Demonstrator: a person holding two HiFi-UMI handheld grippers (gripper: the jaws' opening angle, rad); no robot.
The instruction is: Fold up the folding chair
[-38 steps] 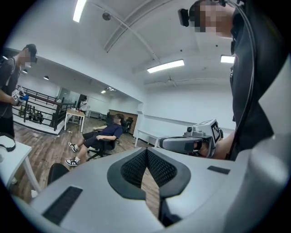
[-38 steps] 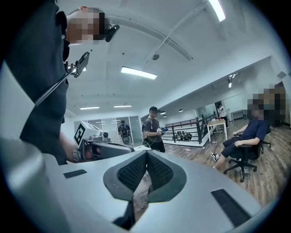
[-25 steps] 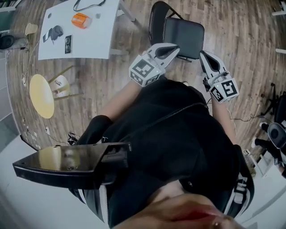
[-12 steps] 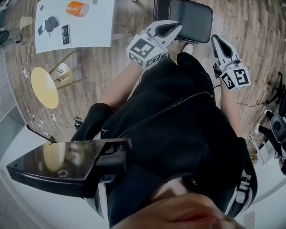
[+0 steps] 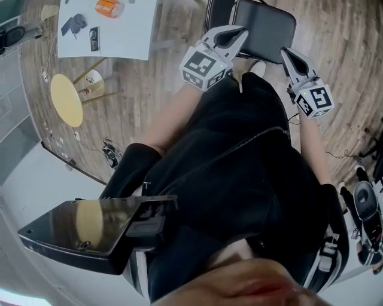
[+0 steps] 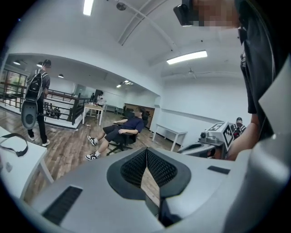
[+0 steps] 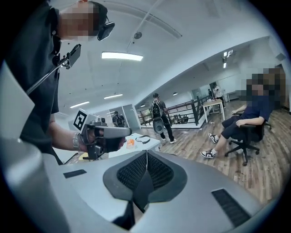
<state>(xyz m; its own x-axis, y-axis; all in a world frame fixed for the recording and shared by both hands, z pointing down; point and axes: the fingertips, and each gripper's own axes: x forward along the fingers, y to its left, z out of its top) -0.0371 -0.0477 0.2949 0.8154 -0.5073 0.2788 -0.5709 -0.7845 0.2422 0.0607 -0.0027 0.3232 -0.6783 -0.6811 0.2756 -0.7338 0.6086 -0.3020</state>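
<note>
The black folding chair (image 5: 263, 27) stands unfolded on the wood floor at the top of the head view, its seat toward me. My left gripper (image 5: 239, 33) is shut and empty, its tips over the seat's near left corner. Off the near right corner my right gripper (image 5: 285, 55) is also shut, holding nothing. In the left gripper view the jaws (image 6: 146, 151) meet with nothing between them, and the right gripper (image 6: 218, 135) shows beside them. The right gripper view shows its jaws (image 7: 146, 153) closed and the left gripper (image 7: 102, 133) alongside. Neither gripper view shows the chair.
A white table (image 5: 128, 36) with an orange object (image 5: 109, 7) stands at the upper left, and a round yellow stool (image 5: 66, 98) sits below it. A person (image 6: 120, 131) sits on an office chair across the room. Another person (image 6: 36, 98) stands with a backpack.
Both grippers have come forward and lower toward the chair, which now sits closer to the top edge of the head view. Both stay shut and empty.
</note>
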